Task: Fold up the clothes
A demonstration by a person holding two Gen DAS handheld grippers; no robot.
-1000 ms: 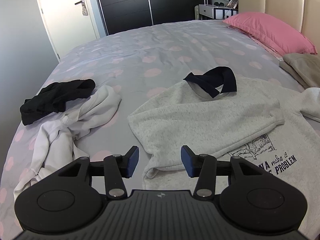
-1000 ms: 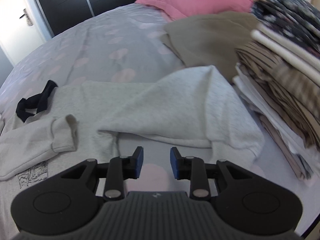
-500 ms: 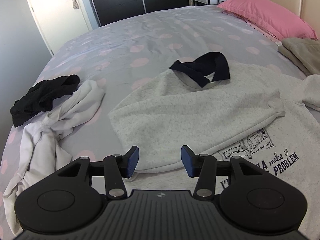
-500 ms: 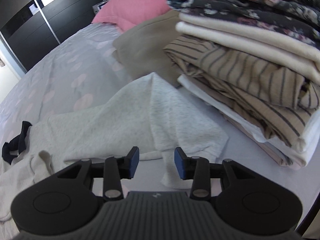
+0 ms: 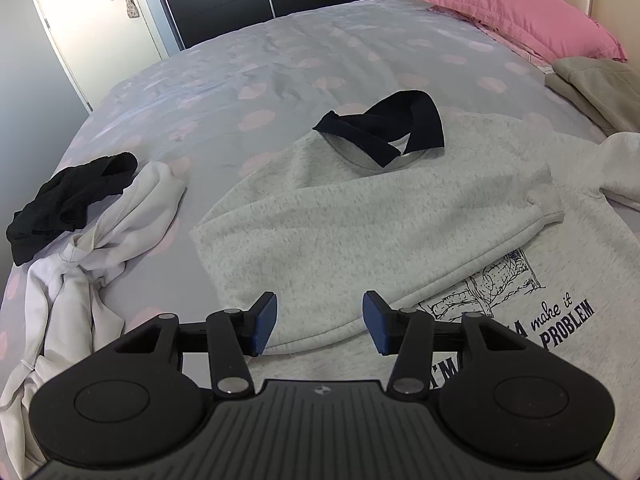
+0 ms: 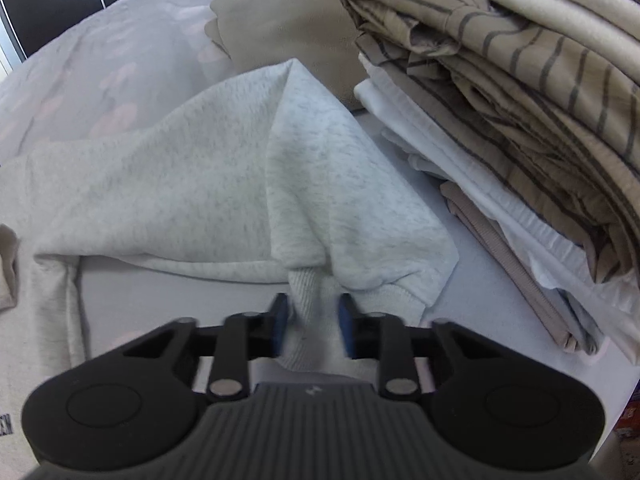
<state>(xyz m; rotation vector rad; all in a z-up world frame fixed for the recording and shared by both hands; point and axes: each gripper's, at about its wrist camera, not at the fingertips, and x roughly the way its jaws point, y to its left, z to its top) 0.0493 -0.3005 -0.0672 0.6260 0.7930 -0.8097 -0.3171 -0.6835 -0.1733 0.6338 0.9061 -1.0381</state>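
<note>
I read soft, even daylight on both views, with fisheye bending and dark vignetting at the corners. The right wrist view is motion-blurred; the left is sharp.

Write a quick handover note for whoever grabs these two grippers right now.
Left gripper: jaws open over the folded edge of the grey sweatshirt, nothing gripped.
Right gripper: jaws closing, the sweatshirt's ribbed sleeve cuff between them.
Done: one sleeve already folded across the chest; a stack of folded clothes sits beside it.
Left: fold this sleeve in, finish the sweatshirt, then the white garment and black garment.
</note>
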